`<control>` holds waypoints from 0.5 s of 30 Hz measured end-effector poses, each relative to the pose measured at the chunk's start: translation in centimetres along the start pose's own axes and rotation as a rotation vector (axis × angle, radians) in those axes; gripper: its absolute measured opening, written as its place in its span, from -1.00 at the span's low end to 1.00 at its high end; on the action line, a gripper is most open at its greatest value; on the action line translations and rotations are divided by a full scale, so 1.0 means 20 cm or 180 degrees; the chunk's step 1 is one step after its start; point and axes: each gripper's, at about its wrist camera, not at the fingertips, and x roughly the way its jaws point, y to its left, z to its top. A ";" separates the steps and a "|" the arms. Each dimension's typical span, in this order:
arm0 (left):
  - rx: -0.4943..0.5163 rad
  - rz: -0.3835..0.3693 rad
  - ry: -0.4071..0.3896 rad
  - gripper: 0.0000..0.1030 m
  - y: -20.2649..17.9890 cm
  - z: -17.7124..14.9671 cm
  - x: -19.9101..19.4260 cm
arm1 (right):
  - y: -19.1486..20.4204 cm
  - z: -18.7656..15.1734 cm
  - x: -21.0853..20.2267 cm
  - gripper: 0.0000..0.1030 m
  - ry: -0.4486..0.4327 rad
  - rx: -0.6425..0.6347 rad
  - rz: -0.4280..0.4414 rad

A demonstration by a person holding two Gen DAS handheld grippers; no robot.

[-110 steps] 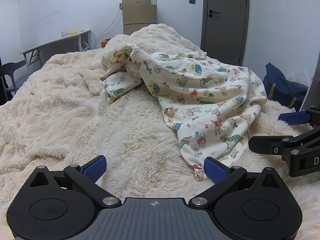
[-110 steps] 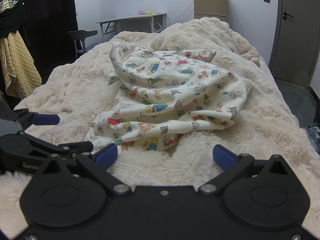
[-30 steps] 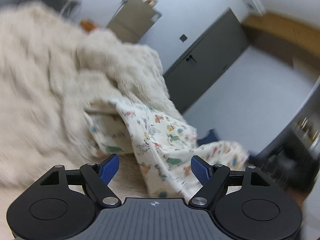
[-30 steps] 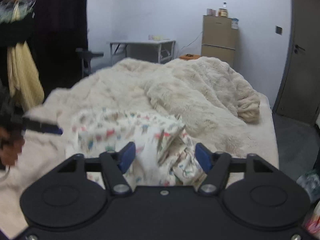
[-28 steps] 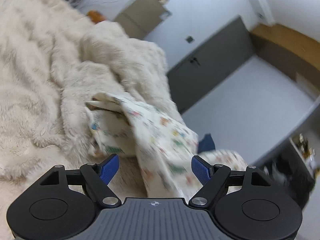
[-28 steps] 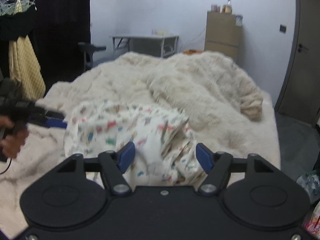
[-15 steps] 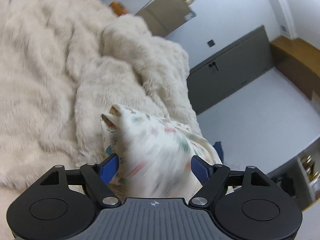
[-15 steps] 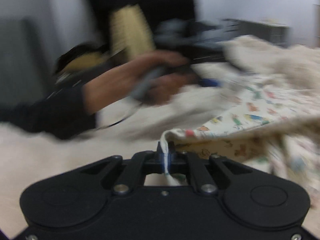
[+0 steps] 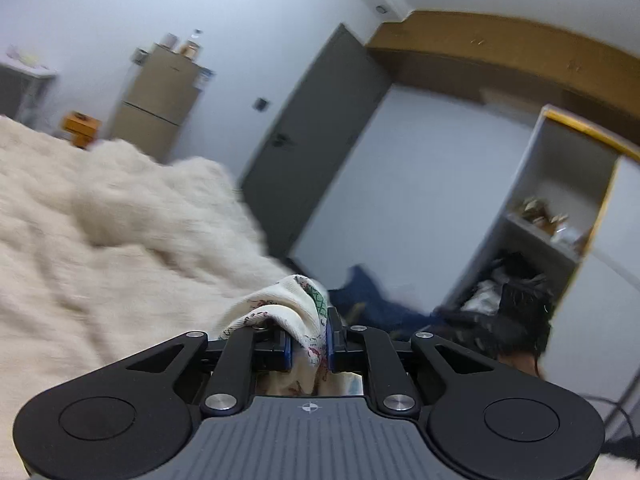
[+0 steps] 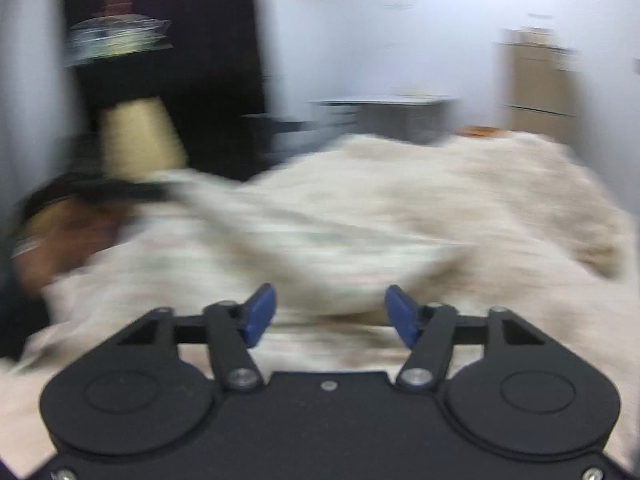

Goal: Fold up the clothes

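Left wrist view only: left gripper [image 9: 308, 344] clenched on a bunched fold of the printed cloth [image 9: 286, 306], fabric pinched between the blue pads [image 9: 286, 350] at lower centre of frame and bulging up over the left finger. Sharp enough there to read the cream weave with small red and green prints. Not seen in the other view: grey door [image 9: 308, 140] at centre, tan fridge [image 9: 158, 100] upper left with jars on top, open shelf unit [image 9: 560, 208] at right, dark blue bag [image 9: 372, 300] on the floor just behind the cloth, dark clutter low right. Fluffy cream blanket [image 9: 100, 232] filling left half, blurred.

Right wrist view only: right gripper [image 10: 330, 314] released, jaws spread wide, blue pads [image 10: 260, 312] apart with nothing between them. Heavy motion blur throughout. Cloth [image 10: 320, 248] stretched as a pale smear across mid-frame, beyond the fingertips, print unreadable; contact with the gripper not visible. Left hand [image 10: 60, 236] at left edge, blurred, holding something dark at the cloth's left end. Behind: dark curtain area upper left with a yellow towel [image 10: 136, 140], grey table [image 10: 380, 112] at centre, fridge [image 10: 536, 88] upper right. Blanket [image 10: 520, 200] heaped at right.

Cloth's full shape and any folds: cannot tell.
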 end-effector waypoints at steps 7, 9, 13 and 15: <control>0.0145 0.0836 0.0405 0.35 -0.03 -0.11 0.18 | -0.17 -0.10 0.44 0.22 0.0473 0.0280 -0.0524; 0.0417 0.0849 0.0444 0.40 -0.14 -0.14 0.25 | -0.20 -0.13 0.45 0.23 0.0495 0.0325 -0.0606; 0.0494 0.0937 0.0284 0.40 -0.20 -0.13 0.25 | -0.28 -0.20 0.35 0.27 0.0450 0.0582 -0.0639; 0.0339 0.1044 0.0086 0.42 -0.16 -0.10 0.16 | -0.34 -0.24 0.29 0.32 0.0417 0.0697 -0.0643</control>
